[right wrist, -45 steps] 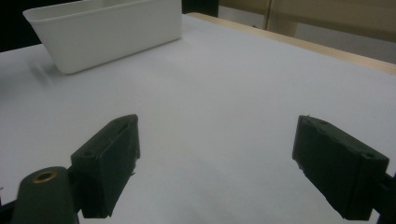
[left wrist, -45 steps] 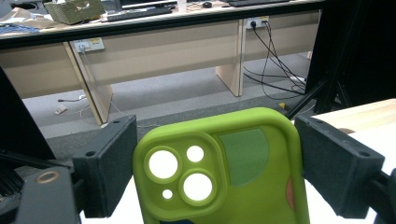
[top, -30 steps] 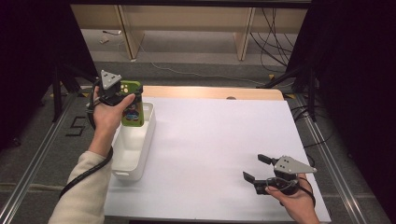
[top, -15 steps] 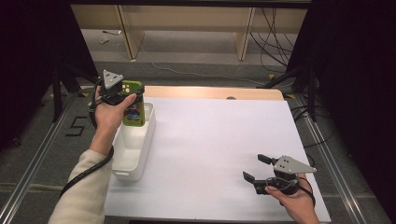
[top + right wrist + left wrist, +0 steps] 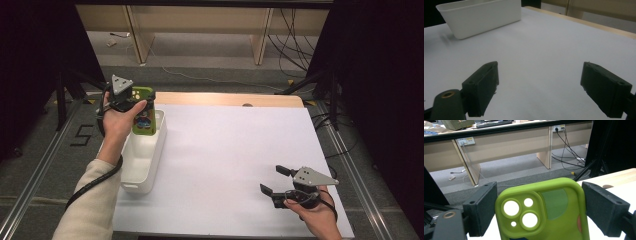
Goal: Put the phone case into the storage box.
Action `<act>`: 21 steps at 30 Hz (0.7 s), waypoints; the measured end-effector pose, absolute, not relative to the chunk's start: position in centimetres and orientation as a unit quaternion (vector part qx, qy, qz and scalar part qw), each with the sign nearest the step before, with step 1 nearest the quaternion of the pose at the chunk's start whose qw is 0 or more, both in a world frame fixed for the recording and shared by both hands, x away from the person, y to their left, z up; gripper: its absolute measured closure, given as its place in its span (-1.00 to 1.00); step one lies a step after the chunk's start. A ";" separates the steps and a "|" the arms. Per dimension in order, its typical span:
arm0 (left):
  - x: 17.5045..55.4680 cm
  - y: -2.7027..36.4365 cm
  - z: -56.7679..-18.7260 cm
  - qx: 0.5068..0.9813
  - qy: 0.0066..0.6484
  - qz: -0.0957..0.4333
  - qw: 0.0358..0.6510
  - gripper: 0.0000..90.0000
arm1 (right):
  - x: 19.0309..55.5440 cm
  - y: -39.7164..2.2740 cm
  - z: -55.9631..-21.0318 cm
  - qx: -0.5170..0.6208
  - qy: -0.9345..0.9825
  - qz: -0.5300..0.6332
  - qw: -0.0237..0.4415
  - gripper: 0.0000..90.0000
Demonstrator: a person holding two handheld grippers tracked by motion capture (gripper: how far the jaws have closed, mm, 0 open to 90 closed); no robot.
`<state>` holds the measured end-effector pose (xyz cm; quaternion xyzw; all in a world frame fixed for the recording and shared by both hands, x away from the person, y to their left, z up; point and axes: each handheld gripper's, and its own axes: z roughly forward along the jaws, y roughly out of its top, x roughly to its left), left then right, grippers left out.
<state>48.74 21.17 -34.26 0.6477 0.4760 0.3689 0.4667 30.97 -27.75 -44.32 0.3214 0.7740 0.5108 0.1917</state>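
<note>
In the high view, a green phone case (image 5: 143, 112) is seen held up by the left gripper (image 5: 142, 107) over the far end of a white bin (image 5: 142, 155), which stands along the left edge of the white table sheet (image 5: 235, 165); the case is carried clear of the table, apparently so that it can be let down into the bin or lifted away from it, and which of the two cannot be told. The right gripper (image 5: 274, 181) is kept low near the front right corner of the sheet, well apart from the bin, with its jaws spread and nothing between them, most likely parked so that the other hand's work is left unobstructed. In the left gripper view, the phone case (image 5: 544, 210) is shown standing between the two black jaws with its camera cut-outs facing the lens; the jaws are set against its two long edges, so the case is taken to be clamped across its width, a hold that keeps the flat back upright and stops it from swinging. In the right gripper view, the jaws are seen wide apart over the bare sheet (image 5: 544, 50), and the white bin (image 5: 481, 17) is seen farther off at the upper left, its near wall turned toward the lens.
</note>
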 end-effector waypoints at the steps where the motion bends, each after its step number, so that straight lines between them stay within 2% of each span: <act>1: 48.8 21.2 -34.3 0.648 0.476 0.369 0.466 -0.65 | 31.0 -27.7 -44.3 0.321 0.774 0.512 0.192 -0.65; 21: 49.4 21.2 -34.6 0.651 0.476 0.367 0.464 -0.65 | 31.0 -27.8 -44.3 0.321 0.774 0.511 0.191 -0.65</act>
